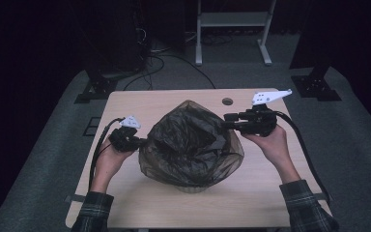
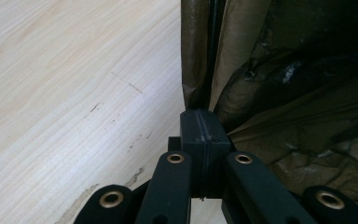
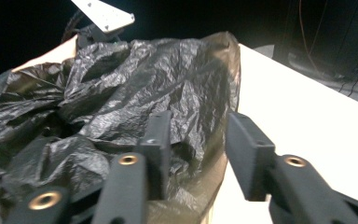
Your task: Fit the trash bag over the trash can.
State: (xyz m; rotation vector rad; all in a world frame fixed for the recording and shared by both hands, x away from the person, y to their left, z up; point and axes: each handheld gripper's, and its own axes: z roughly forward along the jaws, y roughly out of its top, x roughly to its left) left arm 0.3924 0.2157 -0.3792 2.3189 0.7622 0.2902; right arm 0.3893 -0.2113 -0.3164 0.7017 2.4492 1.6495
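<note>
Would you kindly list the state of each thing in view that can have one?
Dark crinkled plastic bag: mouth open, draped over a pale container, left edge pinched.
Left claw: shut on the bag's edge.
Right claw: open, bag's rim between its jaws, not pressed.
Pale container: upright, mostly covered.

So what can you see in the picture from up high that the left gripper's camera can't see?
The high view alone gives the person's two hands, the right gripper beside the bag's far rim, and a small round hole in the table. The left gripper view alone gives the left gripper up close, jaws pressed together on a fold of the bag's edge, plus dark scuffs on the wood. Both share the dark plastic bag and the pale wooden table.
</note>
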